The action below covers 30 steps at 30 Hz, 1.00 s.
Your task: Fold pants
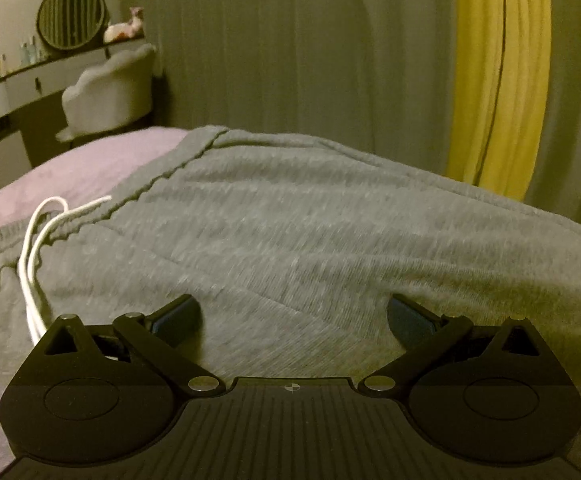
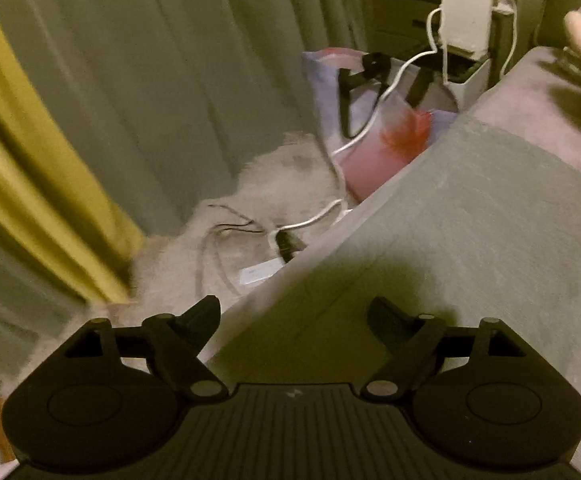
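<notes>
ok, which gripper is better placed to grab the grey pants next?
Probably left. The left gripper is open directly over the grey knit pants, near the white drawstring. The right gripper is open, straddling the fabric's edge, half over floor.

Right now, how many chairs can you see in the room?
1. A pale upholstered chair stands at the dressing table, beyond the bed's far left corner. Others may be hidden outside the views.

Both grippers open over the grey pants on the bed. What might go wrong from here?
1. The white drawstring lies loose just beside the left gripper; its fingers might snag it instead of fabric.
2. The right gripper hangs over the bed's edge, where the pants end; a grab there may miss, or drag them toward the cables on the floor.
</notes>
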Tool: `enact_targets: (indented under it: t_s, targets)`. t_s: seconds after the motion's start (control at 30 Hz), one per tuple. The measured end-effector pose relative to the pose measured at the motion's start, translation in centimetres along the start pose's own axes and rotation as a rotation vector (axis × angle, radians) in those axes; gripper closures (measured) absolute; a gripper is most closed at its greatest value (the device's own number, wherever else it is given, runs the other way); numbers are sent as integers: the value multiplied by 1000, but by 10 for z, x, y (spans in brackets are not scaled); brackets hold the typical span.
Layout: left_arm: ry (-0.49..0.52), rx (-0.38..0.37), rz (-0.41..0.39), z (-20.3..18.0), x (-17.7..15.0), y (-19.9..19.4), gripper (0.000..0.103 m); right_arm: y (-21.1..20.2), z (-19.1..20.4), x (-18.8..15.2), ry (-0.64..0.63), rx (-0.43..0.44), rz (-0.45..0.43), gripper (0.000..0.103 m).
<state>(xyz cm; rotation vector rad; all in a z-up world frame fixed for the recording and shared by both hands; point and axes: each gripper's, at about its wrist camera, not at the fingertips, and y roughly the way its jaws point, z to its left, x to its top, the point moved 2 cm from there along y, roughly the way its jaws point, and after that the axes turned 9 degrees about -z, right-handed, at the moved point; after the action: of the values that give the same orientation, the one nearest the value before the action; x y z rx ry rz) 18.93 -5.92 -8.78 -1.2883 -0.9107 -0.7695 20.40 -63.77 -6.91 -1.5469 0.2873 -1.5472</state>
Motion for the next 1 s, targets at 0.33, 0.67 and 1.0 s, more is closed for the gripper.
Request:
enact_targets:
  t_s: [0.33, 0.67, 1.0]
  targets:
    - [-5, -3, -21, -1, -2, -1, 0, 10, 2, 0, -154, -101, -21, 91]
    - [-38, -48, -3, 7, 1, 4, 0, -144, -126, -40, 53, 187, -189, 100]
    - [-39, -72, 37, 18, 11, -6, 0, -252, -290, -171, 100, -10, -76, 99]
